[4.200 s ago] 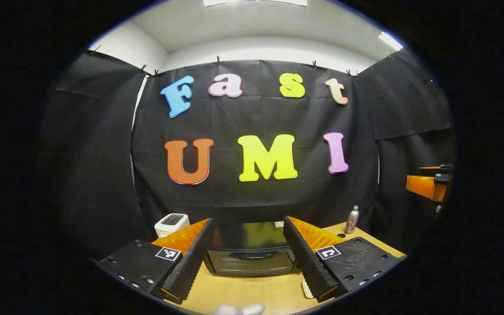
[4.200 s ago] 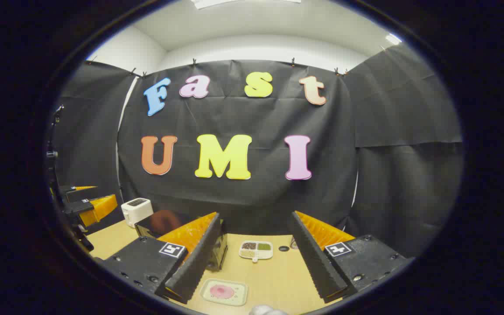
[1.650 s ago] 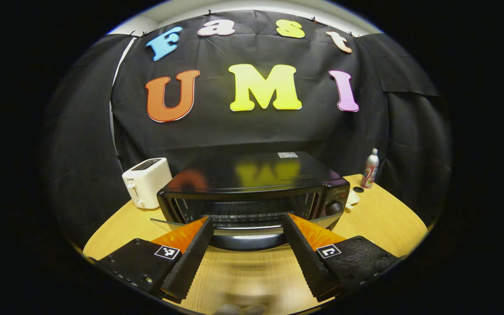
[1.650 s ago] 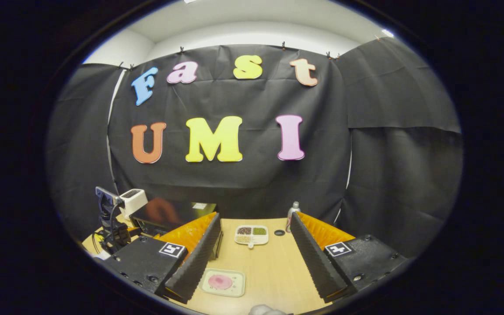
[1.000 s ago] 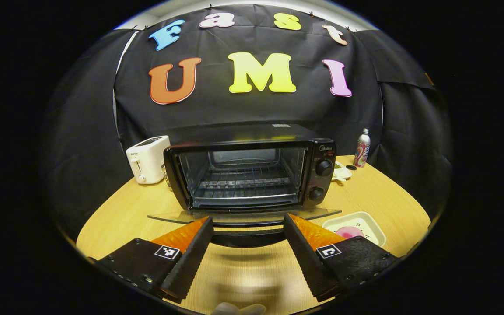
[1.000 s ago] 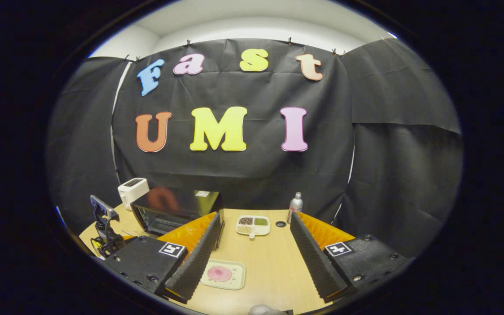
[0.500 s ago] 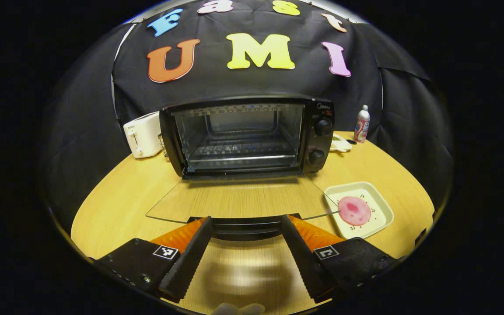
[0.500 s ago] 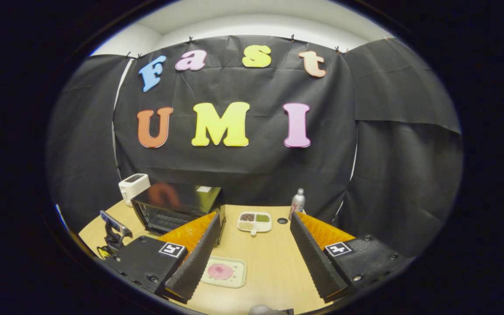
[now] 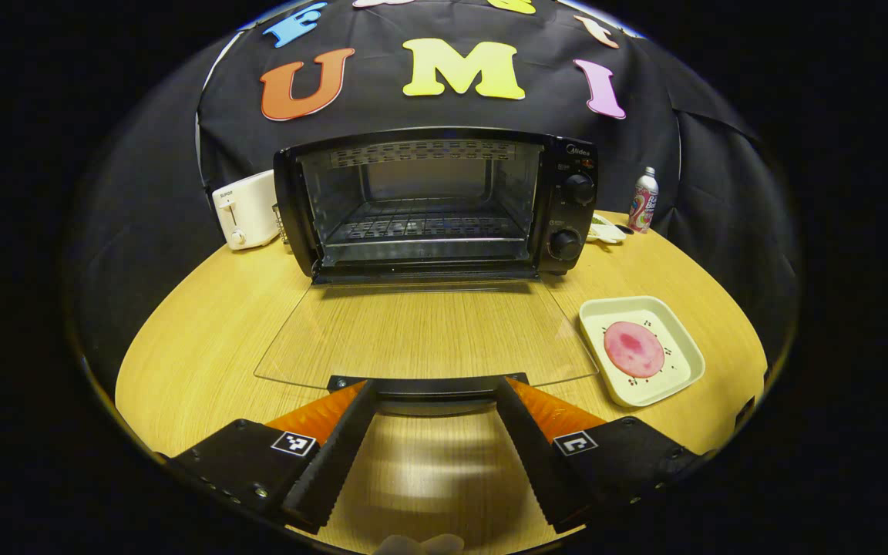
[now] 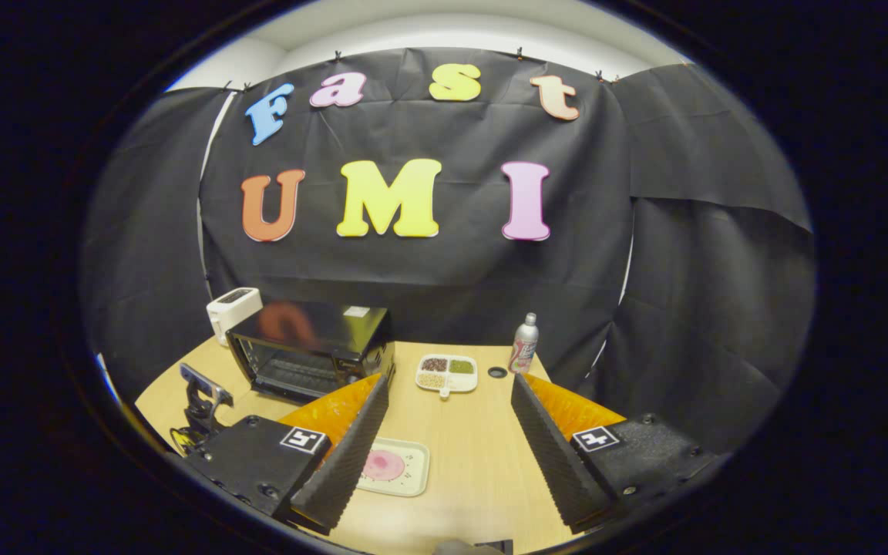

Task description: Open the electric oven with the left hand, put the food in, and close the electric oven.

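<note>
The round, pale wooden surface (image 9: 205, 324) carries everything here. Toward its far edge stands the black electric oven (image 9: 435, 202), its cavity and wire rack exposed, with the clear glass door (image 9: 425, 333) folded flat and reaching toward the near edge. The door's black handle bar (image 9: 428, 385) lies at the tips of the left gripper (image 9: 429, 389). Its fingers are spread wide and flank the bar; whether they touch it cannot be told, and they are not clamped on it.

By the look of it, the opening step is done or nearly so, and the loading step comes next. The food, a round pink slice (image 9: 634, 348), sits on a cream square tray (image 9: 671, 330) near the right edge of the surface, just beside the open door's right corner. In the right gripper view the same tray (image 10: 414, 478) lies just beyond the right gripper (image 10: 444, 385), whose fingers are also spread wide with nothing between them.

The next move probably calls for that gripper to drop to the tray's rim, close on it, then carry it level over the glass and onto the rack. The left gripper should leave the handle clear.

A white toaster (image 9: 246, 209) stands at the oven's left, a slim drinks bottle (image 9: 643, 200) at the far right edge, and a small divided dish of grains (image 10: 446, 374) sits just in front of the bottle.
</note>
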Demonstrator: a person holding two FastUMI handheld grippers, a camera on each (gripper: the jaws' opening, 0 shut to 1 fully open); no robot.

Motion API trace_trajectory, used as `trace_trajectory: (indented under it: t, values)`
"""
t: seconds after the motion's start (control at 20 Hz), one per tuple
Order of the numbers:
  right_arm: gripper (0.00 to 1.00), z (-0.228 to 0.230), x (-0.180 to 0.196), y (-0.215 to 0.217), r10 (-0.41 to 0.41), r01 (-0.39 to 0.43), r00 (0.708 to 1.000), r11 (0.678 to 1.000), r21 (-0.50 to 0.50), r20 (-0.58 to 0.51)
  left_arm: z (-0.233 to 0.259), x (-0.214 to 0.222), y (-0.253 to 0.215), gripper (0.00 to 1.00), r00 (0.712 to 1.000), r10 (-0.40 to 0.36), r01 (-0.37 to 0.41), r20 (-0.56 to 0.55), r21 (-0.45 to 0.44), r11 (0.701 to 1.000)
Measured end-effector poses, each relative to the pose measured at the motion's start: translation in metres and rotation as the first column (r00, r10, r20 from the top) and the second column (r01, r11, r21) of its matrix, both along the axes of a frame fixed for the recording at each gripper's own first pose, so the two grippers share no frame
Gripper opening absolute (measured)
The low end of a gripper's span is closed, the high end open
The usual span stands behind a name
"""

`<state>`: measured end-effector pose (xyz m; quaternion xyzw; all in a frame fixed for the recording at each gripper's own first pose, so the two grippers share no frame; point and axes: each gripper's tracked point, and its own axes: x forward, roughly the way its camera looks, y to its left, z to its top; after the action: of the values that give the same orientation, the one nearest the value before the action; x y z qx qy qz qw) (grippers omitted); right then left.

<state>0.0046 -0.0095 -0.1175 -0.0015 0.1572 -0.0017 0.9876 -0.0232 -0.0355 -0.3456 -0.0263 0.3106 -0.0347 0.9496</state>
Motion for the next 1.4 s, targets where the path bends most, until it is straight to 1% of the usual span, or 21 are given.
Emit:
trace_trajectory:
  t: [0.05, 0.15, 0.25, 0.3, 0.35, 0.4, 0.5, 0.55, 0.6, 0.65, 0.75, 0.9, 0.95, 1.05, 1.1, 1.15, 1.2, 1.25, 1.3, 1.35, 1.4]
  values:
    - [0.97, -0.014, 0.002, 0.001, 0.011, -0.01, 0.999, 1.0, 0.007, -0.035, 0.006, -0.003, 0.002, 0.96, 1.0, 0.005, -0.005, 0.008, 0.001, 1.0]
    - [0.96, -0.043, 0.005, -0.002, 0.019, -0.016, 0.993, 0.999, 0.029, -0.118, 0.022, -0.006, 0.012, 0.96, 0.999, 0.015, -0.016, 0.042, 0.017, 1.0]
    - [0.97, -0.075, 0.009, -0.004, 0.028, -0.014, 0.979, 0.997, 0.071, -0.202, 0.048, -0.012, 0.02, 0.96, 0.996, 0.028, -0.031, 0.09, 0.031, 0.999]
    - [0.94, -0.092, 0.011, -0.002, 0.039, -0.015, 0.969, 0.995, 0.098, -0.244, 0.064, -0.014, 0.024, 0.96, 0.992, 0.037, -0.042, 0.121, 0.035, 0.998]
    - [0.87, -0.111, 0.015, 0.0, 0.05, -0.016, 0.957, 0.993, 0.121, -0.285, 0.08, -0.016, 0.028, 0.96, 0.988, 0.047, -0.054, 0.15, 0.044, 0.998]
    - [0.88, -0.13, 0.018, 0.001, 0.062, -0.018, 0.942, 0.991, 0.134, -0.331, 0.097, -0.019, 0.032, 0.96, 0.983, 0.055, -0.065, 0.176, 0.053, 0.997]
    - [0.83, -0.169, 0.026, 0.004, 0.097, -0.036, 0.905, 0.988, 0.152, -0.414, 0.133, -0.026, 0.038, 0.96, 0.97, 0.074, -0.091, 0.233, 0.064, 0.994]
    - [0.77, -0.189, 0.029, 0.007, 0.118, -0.04, 0.881, 0.984, 0.176, -0.458, 0.149, -0.03, 0.042, 0.96, 0.962, 0.087, -0.108, 0.257, 0.067, 0.992]
    - [0.75, -0.207, 0.033, 0.012, 0.143, -0.043, 0.855, 0.977, 0.208, -0.499, 0.164, -0.033, 0.044, 0.96, 0.955, 0.104, -0.127, 0.278, 0.064, 0.99]
    - [0.73, -0.225, 0.036, 0.014, 0.155, -0.03, 0.824, 0.972, 0.231, -0.545, 0.178, -0.037, 0.047, 0.96, 0.947, 0.123, -0.147, 0.297, 0.062, 0.987]
    - [0.71, -0.257, 0.047, 0.019, 0.18, -0.009, 0.773, 0.962, 0.274, -0.608, 0.204, -0.044, 0.054, 0.96, 0.932, 0.154, -0.184, 0.327, 0.063, 0.981]
    - [0.63, -0.289, 0.064, 0.019, 0.183, 0.027, 0.704, 0.959, 0.283, -0.687, 0.235, -0.052, 0.058, 0.96, 0.91, 0.187, -0.225, 0.371, 0.061, 0.973]
    - [0.61, -0.296, 0.07, 0.019, 0.19, 0.034, 0.683, 0.956, 0.29, -0.705, 0.242, -0.055, 0.058, 0.96, 0.904, 0.196, -0.235, 0.38, 0.059, 0.97]
    - [0.55, -0.307, 0.073, 0.024, 0.203, 0.061, 0.626, 0.95, 0.306, -0.753, 0.251, -0.058, 0.061, 0.96, 0.896, 0.207, -0.249, 0.393, 0.059, 0.967]
    - [0.53, -0.31, 0.07, 0.025, 0.204, 0.073, 0.587, 0.95, 0.303, -0.783, 0.251, -0.06, 0.062, 0.96, 0.893, 0.214, -0.258, 0.396, 0.062, 0.964]
    - [0.48, -0.31, 0.077, 0.024, 0.194, 0.07, 0.589, 0.955, 0.288, -0.785, 0.252, -0.061, 0.063, 0.96, 0.892, 0.216, -0.261, 0.398, 0.062, 0.963]
    - [0.45, -0.31, 0.081, 0.021, 0.181, 0.056, 0.578, 0.964, 0.26, -0.796, 0.252, -0.062, 0.064, 0.96, 0.888, 0.219, -0.266, 0.404, 0.064, 0.962]
    - [0.42, -0.314, 0.079, 0.019, 0.161, 0.054, 0.542, 0.973, 0.226, -0.825, 0.249, -0.062, 0.065, 0.96, 0.888, 0.221, -0.269, 0.402, 0.065, 0.961]
    - [0.37, -0.311, 0.081, 0.017, 0.14, 0.058, 0.525, 0.978, 0.199, -0.84, 0.243, -0.064, 0.066, 0.96, 0.893, 0.227, -0.272, 0.389, 0.064, 0.96]
    - [0.28, -0.313, 0.082, 0.016, 0.128, 0.061, 0.501, 0.981, 0.183, -0.856, 0.241, -0.064, 0.066, 0.96, 0.893, 0.228, -0.271, 0.389, 0.058, 0.961]
    - [0.3, -0.315, 0.081, 0.016, 0.116, 0.061, 0.47, 0.985, 0.163, -0.875, 0.243, -0.063, 0.068, 0.96, 0.889, 0.231, -0.273, 0.395, 0.054, 0.961]
